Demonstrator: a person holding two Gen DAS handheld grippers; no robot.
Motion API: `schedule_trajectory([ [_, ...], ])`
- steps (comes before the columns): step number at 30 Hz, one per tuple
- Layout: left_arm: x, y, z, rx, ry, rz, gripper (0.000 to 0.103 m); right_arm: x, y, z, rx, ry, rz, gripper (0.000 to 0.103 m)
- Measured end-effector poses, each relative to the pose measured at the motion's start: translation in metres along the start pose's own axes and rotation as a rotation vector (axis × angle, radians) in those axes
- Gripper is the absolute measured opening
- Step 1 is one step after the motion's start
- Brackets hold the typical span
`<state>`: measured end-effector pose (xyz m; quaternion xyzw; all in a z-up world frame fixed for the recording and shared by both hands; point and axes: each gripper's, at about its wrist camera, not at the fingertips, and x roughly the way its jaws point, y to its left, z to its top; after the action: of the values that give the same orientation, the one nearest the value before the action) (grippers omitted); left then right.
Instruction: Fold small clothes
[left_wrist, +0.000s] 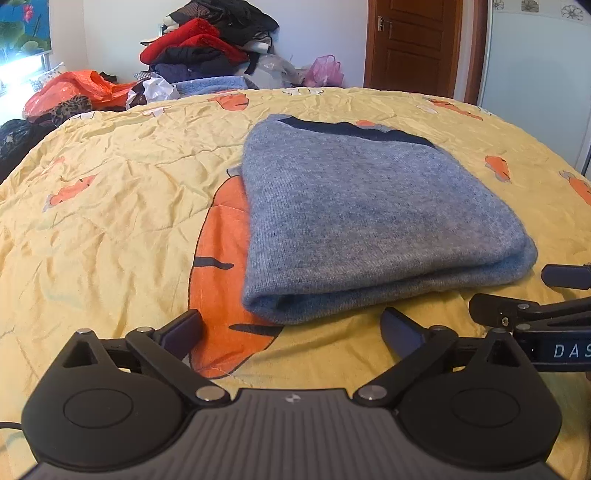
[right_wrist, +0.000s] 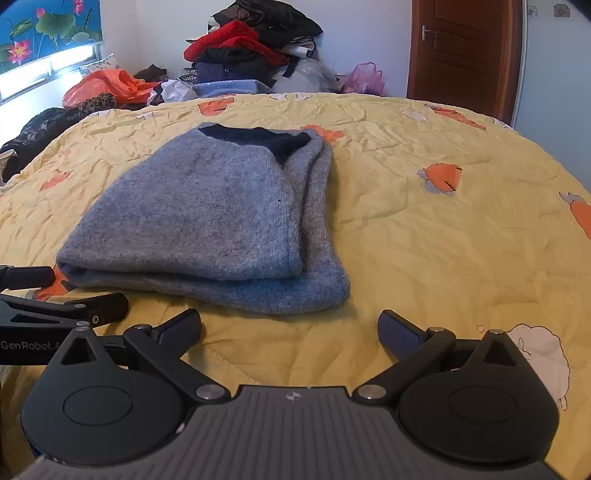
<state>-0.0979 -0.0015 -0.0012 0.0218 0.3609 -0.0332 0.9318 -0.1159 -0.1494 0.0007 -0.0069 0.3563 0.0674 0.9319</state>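
A blue-grey knit sweater (left_wrist: 351, 214) (right_wrist: 207, 218) with a dark navy collar lies folded into a thick rectangle on the yellow bedspread (left_wrist: 110, 221) (right_wrist: 443, 240). My left gripper (left_wrist: 290, 321) is open just in front of the sweater's near folded edge, nothing between its fingers. My right gripper (right_wrist: 289, 319) is also open, near the sweater's near right corner, and holds nothing. Each gripper shows at the edge of the other's view: the right gripper (left_wrist: 532, 291) at the far right, the left gripper (right_wrist: 70, 291) at the far left. Neither touches the sweater.
A tall pile of red, black and blue clothes (left_wrist: 207, 44) (right_wrist: 251, 48) rises beyond the bed's far edge, with an orange plastic bag (left_wrist: 81, 86) and a pink bag (left_wrist: 325, 70) beside it. A brown door (left_wrist: 410, 44) stands at the back right.
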Motion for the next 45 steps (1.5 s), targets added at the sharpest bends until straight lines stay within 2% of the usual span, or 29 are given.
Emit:
schedule_trajectory([
  [3, 0.0027, -0.0005, -0.0004, -0.010, -0.019, 0.012, 0.103, 0.0027, 0.0012, -0.0030, 0.001, -0.029, -0.023, 0.103],
  [14, 0.0039, 0.0057, 0.0008, -0.010, -0.022, 0.000, 0.103, 0.0030, 0.0036, -0.0053, 0.004, -0.036, -0.066, 0.103],
  [45, 0.0004, 0.0039, -0.0041, -0.012, -0.039, 0.009, 0.103, 0.0029, 0.0049, -0.0060, 0.006, -0.038, -0.065, 0.103],
])
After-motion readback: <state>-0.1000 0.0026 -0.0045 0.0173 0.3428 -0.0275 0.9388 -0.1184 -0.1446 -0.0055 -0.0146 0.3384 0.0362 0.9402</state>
